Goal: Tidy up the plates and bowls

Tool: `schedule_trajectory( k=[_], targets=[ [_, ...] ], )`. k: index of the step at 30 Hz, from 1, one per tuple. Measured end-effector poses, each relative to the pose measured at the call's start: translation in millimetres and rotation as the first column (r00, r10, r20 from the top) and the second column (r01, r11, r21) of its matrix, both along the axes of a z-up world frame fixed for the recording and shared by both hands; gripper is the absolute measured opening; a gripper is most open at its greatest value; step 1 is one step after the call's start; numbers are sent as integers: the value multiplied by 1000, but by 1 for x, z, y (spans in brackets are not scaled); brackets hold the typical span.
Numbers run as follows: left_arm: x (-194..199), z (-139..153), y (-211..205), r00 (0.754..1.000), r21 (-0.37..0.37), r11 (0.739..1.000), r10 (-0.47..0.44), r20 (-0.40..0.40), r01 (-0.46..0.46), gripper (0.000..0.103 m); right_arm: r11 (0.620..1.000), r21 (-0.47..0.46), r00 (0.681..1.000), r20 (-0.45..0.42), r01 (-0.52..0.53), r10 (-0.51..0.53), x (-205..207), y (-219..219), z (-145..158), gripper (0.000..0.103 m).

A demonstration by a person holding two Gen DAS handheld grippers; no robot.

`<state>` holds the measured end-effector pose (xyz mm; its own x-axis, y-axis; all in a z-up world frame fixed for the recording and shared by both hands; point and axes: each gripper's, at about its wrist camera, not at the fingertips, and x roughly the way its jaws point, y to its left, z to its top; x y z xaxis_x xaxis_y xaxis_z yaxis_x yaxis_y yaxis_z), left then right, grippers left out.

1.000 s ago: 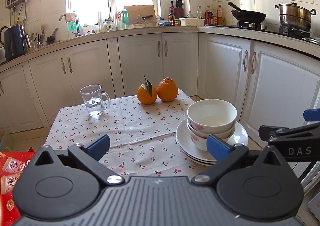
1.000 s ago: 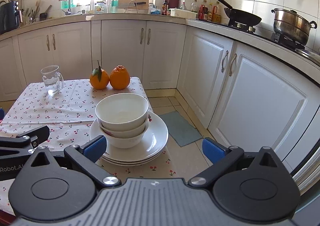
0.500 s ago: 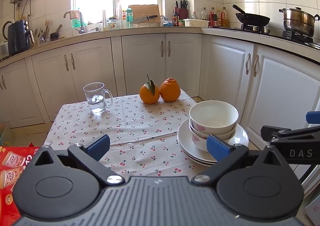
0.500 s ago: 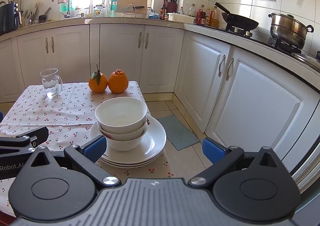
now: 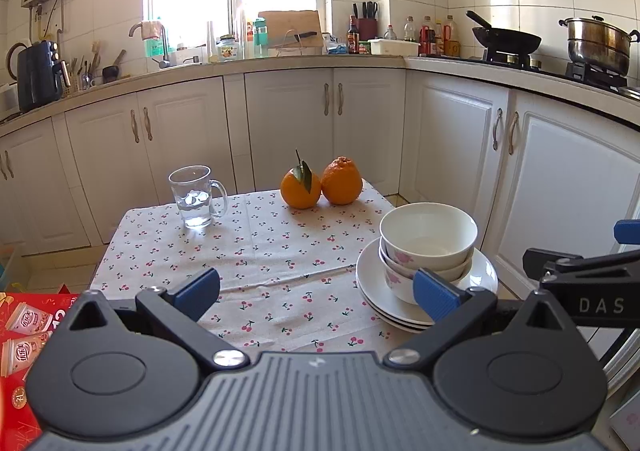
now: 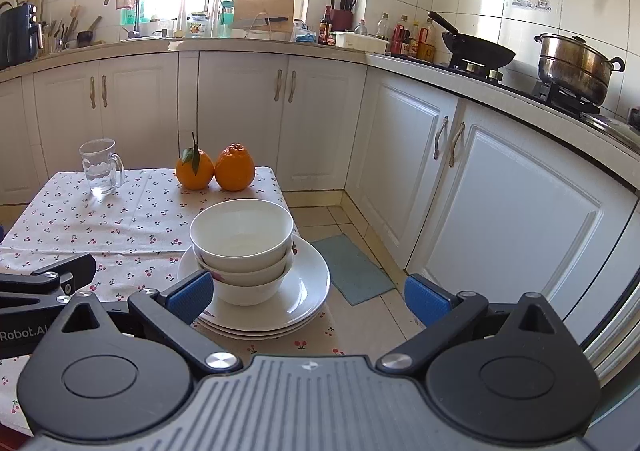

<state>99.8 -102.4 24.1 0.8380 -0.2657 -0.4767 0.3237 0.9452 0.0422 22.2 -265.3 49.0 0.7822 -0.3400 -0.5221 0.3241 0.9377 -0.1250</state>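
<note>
Three nested white bowls stand on a stack of white plates at the right front corner of a small table with a cherry-print cloth. My left gripper is open and empty, hovering over the table's front edge, left of the stack. My right gripper is open and empty, just in front of the stack, its left fingertip close to the plates' rim.
Two oranges sit at the table's far edge. A glass mug stands far left. White cabinets run behind and to the right. A red box lies left of the table.
Both grippers have tilted up a little, so the table and dishes sit lower in view. The dishes have not moved. Both grippers stay open.
</note>
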Motion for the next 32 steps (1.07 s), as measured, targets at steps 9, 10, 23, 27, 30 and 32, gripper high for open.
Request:
schedule_trajectory(
  k=[9,10,23,27,30,32],
  targets=[
    [0,0,-1,1000,-1,1000,0,-3,0,102,1000,-3,1000,1,2,-2,0,-1,0,103],
    [0,0,-1,1000,-1,1000,-1,-3,1,102,1000,-4,1000,1,3,-3,0,-1,0,103],
    [2,0,-2,1000,-1,1000,-8,-8,8,102,1000,-8,1000,-1,7,-7,0,-2,1,103],
    [2,-1,-2,1000,-3,1000,-9,-11,9,102,1000,-7,1000,-1,8,-8,0,-2,1,103],
    [2,-1,-2,1000,-2,1000,-9,-12,9,102,1000,-10,1000,-2,8,-8,0,-2,1,103],
    [3,-1,-2,1000,-2,1000,-9,-14,9,102,1000,-12,1000,-3,9,-9,1,-2,0,103]
  ],
)
